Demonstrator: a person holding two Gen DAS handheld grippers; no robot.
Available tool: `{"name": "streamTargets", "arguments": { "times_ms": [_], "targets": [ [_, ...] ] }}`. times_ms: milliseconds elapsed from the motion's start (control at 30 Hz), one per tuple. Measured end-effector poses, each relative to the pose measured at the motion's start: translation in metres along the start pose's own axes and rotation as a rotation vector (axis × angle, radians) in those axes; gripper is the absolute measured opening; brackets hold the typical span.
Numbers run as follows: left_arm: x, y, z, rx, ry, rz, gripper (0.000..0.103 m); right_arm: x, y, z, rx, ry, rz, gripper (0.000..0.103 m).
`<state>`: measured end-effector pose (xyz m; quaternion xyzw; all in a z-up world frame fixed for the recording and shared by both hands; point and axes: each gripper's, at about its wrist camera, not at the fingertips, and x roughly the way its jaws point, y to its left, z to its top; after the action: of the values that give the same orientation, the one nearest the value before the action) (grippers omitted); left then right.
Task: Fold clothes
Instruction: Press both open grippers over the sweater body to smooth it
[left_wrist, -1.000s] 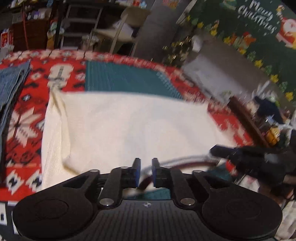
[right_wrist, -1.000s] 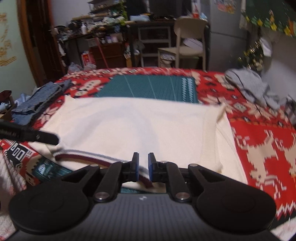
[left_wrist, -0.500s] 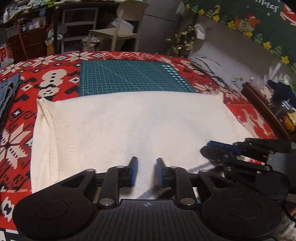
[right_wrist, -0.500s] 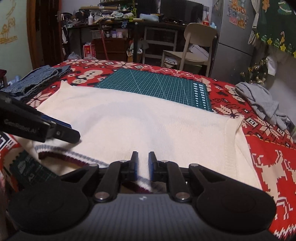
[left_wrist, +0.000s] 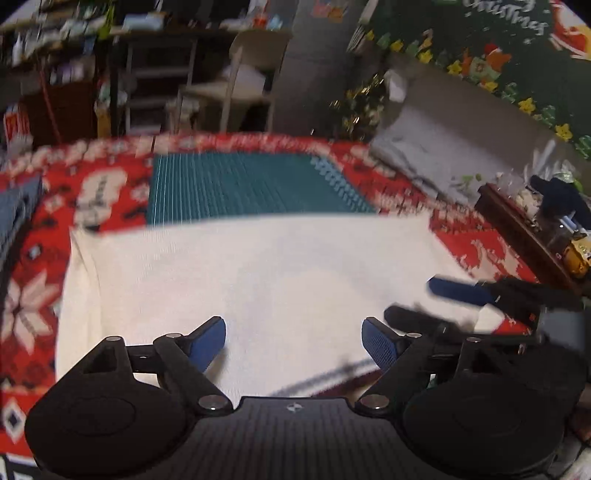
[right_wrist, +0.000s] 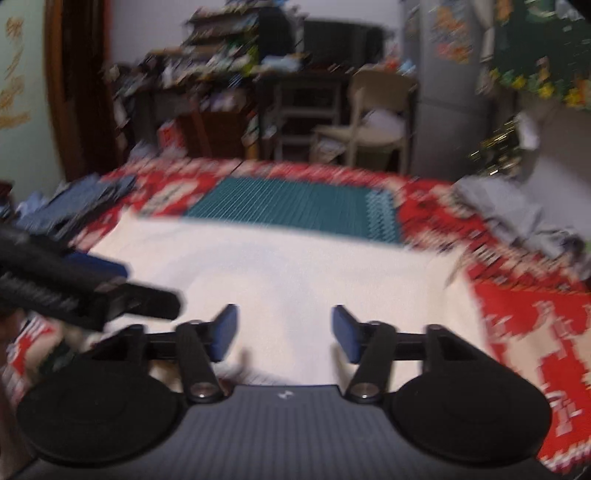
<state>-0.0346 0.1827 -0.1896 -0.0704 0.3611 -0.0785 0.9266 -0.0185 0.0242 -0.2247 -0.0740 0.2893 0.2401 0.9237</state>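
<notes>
A cream knitted sweater (left_wrist: 258, 280) lies flat and folded on the red patterned tablecloth; it also shows in the right wrist view (right_wrist: 288, 280). Its dark striped hem (left_wrist: 332, 373) lies at the near edge. My left gripper (left_wrist: 293, 341) is open and empty just above the sweater's near edge. My right gripper (right_wrist: 282, 332) is open and empty over the same edge. Each gripper shows in the other's view, the right one in the left wrist view (left_wrist: 443, 306) and the left one in the right wrist view (right_wrist: 110, 291). Both views are blurred.
A green cutting mat (left_wrist: 243, 188) lies beyond the sweater. Folded blue denim (right_wrist: 70, 206) sits at the left. A grey garment pile (right_wrist: 517, 218) lies at the right. A chair (right_wrist: 373, 122) and cluttered shelves stand behind the table.
Both grippers were shut on the sweater's striped hem and have opened, letting it go onto the table. Both have pulled back a little.
</notes>
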Motion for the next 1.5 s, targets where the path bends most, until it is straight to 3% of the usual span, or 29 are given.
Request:
{"name": "streamTargets", "arguments": {
  "times_ms": [33, 133, 300, 367, 400, 533, 800, 967, 1500],
  "targets": [
    [0.000, 0.000, 0.001, 0.015, -0.011, 0.012, 0.086, -0.001, -0.005, 0.003, 0.009, -0.016, -0.023, 0.082],
    [0.014, 0.004, 0.000, 0.032, -0.014, 0.092, 0.086, 0.010, -0.017, 0.008, 0.011, -0.015, -0.087, 0.087],
    [0.039, 0.020, -0.009, 0.008, 0.023, 0.163, 0.087, 0.046, -0.023, -0.004, -0.004, 0.082, -0.121, 0.094],
    [0.040, 0.019, -0.011, 0.024, 0.021, 0.148, 0.096, 0.049, -0.023, -0.013, 0.022, 0.070, -0.136, 0.102],
    [0.042, 0.018, -0.012, 0.034, 0.027, 0.139, 0.103, 0.050, -0.023, -0.015, 0.028, 0.075, -0.138, 0.102],
    [0.047, 0.005, -0.017, 0.088, 0.033, 0.209, 0.103, 0.049, -0.022, -0.017, 0.040, 0.072, -0.146, 0.102],
    [0.043, -0.002, -0.025, 0.070, -0.028, 0.259, 0.103, 0.047, -0.026, -0.013, 0.049, 0.114, -0.137, 0.102],
    [0.044, -0.004, -0.020, 0.056, 0.014, 0.276, 0.103, 0.043, -0.022, -0.017, 0.051, 0.101, -0.161, 0.102],
    [0.043, -0.008, -0.024, 0.051, -0.010, 0.294, 0.103, 0.042, -0.022, -0.015, 0.039, 0.114, -0.145, 0.102]
  ]
}}
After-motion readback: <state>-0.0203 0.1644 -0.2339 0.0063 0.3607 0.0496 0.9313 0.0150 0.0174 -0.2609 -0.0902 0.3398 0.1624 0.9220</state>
